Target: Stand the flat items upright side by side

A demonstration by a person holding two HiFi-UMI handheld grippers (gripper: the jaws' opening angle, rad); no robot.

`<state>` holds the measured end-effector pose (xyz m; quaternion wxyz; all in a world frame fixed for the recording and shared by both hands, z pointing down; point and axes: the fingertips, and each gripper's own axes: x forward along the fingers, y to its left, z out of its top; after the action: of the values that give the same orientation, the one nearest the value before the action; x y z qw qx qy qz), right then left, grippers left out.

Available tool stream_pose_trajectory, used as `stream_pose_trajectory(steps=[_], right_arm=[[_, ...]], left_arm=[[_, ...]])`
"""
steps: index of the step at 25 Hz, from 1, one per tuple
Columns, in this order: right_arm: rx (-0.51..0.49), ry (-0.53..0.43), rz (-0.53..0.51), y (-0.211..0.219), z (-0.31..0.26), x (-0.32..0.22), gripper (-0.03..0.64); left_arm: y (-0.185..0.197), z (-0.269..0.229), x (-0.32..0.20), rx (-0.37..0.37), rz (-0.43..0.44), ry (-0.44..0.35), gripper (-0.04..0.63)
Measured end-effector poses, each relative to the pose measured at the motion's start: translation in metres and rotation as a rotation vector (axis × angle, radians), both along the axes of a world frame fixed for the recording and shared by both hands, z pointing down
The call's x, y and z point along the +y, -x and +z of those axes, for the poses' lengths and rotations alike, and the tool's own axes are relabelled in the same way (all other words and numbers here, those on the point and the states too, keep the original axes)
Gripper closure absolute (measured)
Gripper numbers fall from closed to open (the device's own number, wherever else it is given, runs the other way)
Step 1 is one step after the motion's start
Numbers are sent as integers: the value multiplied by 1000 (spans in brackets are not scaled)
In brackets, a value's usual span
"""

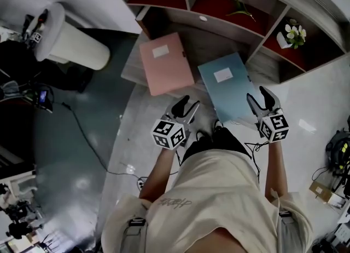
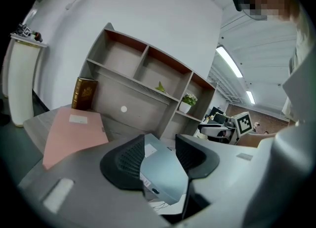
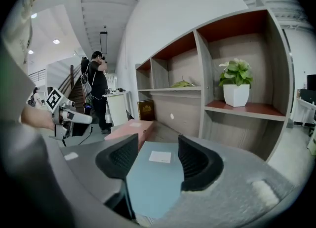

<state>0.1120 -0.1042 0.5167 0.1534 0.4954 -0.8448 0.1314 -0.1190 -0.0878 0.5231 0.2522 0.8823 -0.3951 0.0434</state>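
Two flat file boxes lie on the low wooden ledge [image 1: 136,68] in front of the shelf unit: a pink one [image 1: 165,63] on the left and a pale blue one [image 1: 227,86] on the right, each with a white label. My left gripper [image 1: 186,107] hovers at the blue box's near left corner, jaws open, nothing pressed. In the left gripper view the blue box [image 2: 165,172] shows beyond the parted pads [image 2: 126,160] and the pink box [image 2: 74,135] lies left. My right gripper [image 1: 262,99] stands open at the blue box's near right edge. The right gripper view looks along the blue lid [image 3: 150,177].
The shelf unit [image 1: 219,13] has open compartments; one holds a potted plant [image 1: 292,34], and a brown book [image 2: 85,94] stands at the left end. A white cylindrical stand [image 1: 71,41] is left of the ledge. Cables run over the floor [image 1: 82,131]. A person [image 3: 98,89] stands in the background.
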Motion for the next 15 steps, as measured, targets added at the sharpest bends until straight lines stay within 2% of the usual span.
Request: stream_pose_trajectory(steps=[4,11,15], right_arm=[[13,54,-32,-9,24,-27,356],[23,190,-97,-36,86,-76,356],[26,298,-141,-44,133,-94,354]], left_arm=[[-5,16,-20,-23,-20,29,380],[-30,84,-48,-78,-22,179,377],[-47,127,-61,-37,-21,283,350]])
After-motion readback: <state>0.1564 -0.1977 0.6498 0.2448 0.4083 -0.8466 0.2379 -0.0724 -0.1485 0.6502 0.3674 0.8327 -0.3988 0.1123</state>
